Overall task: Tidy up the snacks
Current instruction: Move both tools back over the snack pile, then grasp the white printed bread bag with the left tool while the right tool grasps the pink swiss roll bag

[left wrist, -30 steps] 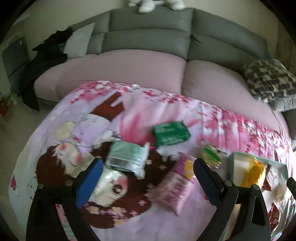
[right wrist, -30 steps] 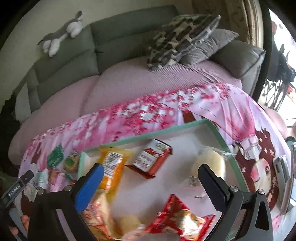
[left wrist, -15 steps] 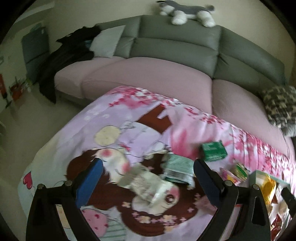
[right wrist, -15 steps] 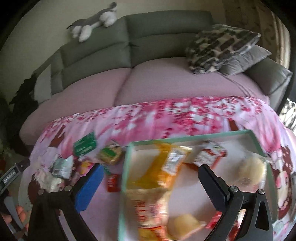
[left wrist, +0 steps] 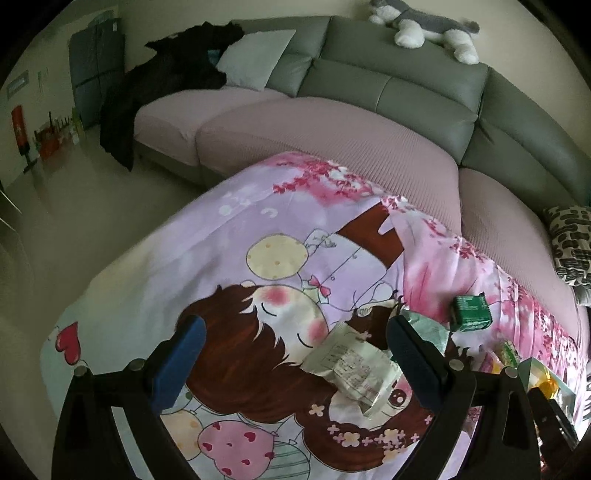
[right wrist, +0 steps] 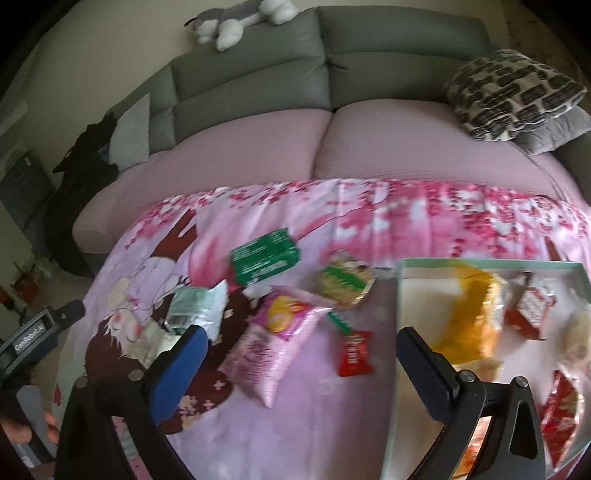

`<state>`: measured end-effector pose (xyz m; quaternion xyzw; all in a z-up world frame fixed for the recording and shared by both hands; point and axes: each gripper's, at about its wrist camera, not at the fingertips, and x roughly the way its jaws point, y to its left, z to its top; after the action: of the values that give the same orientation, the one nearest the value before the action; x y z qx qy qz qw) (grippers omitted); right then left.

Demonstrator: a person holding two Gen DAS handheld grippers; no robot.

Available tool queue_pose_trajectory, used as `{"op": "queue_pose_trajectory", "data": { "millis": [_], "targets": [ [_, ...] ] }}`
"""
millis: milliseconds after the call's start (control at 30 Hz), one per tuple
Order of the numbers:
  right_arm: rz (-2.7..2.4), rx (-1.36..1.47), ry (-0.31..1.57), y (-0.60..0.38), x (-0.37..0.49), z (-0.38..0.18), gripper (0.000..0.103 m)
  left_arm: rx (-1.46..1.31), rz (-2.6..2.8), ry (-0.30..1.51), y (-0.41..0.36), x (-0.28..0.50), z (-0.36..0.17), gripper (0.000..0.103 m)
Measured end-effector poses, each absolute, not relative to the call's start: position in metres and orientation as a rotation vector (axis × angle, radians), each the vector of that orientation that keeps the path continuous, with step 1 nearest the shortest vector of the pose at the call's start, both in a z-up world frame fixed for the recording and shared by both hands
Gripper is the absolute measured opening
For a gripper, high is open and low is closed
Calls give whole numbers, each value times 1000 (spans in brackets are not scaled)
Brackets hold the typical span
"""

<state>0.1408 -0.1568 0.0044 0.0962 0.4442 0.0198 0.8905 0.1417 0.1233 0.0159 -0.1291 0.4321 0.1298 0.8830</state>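
Loose snacks lie on the pink cartoon-print cloth [right wrist: 369, 221]: a green box [right wrist: 264, 255], a pink bag [right wrist: 271, 343], a green-labelled pack [right wrist: 345, 282], a small red packet [right wrist: 354, 353] and a silver-green pouch [right wrist: 195, 306]. A teal-rimmed box [right wrist: 402, 295] at the right holds several snacks, among them an orange bag [right wrist: 469, 314]. My right gripper [right wrist: 295, 363] is open and empty above the pink bag. My left gripper [left wrist: 295, 360] is open and empty above a pale crinkled packet [left wrist: 351, 363]; the green box [left wrist: 471, 312] lies to its right.
A grey and pink sofa [left wrist: 332, 122] runs behind the table, with a plush husky [left wrist: 421, 24] on its back, a patterned cushion [right wrist: 513, 92] at the right and dark clothing [left wrist: 166, 74] at the left. The floor [left wrist: 74, 221] lies beyond the table's left edge.
Both views have swung left. The left gripper now faces the table's left end. The right gripper has moved from over the box to over the loose snacks. Both stayed open.
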Motion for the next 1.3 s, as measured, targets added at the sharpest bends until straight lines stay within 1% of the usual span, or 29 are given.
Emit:
{"op": "queue_pose_trajectory", "data": {
  "millis": [267, 567, 833, 1133, 1233, 1300],
  "targets": [
    [32, 174, 998, -140, 156, -27, 103, -314, 234, 1046, 112, 168, -35, 98],
    [30, 155, 1034, -134, 172, -42, 103, -322, 222, 1107, 96, 184, -62, 98],
    [26, 128, 1044, -128, 182, -50, 103, -261, 225, 1107, 86, 191, -69, 98],
    [11, 118, 1075, -130, 180, -56, 103, -224, 205, 1138, 87, 181, -68, 98],
    [0, 120, 1078, -132, 180, -57, 102, -227, 209, 1151, 91, 178, -68, 98],
    [4, 128, 1080, -132, 179, -57, 98, -227, 207, 1164, 92, 177, -68, 98]
  ]
}}
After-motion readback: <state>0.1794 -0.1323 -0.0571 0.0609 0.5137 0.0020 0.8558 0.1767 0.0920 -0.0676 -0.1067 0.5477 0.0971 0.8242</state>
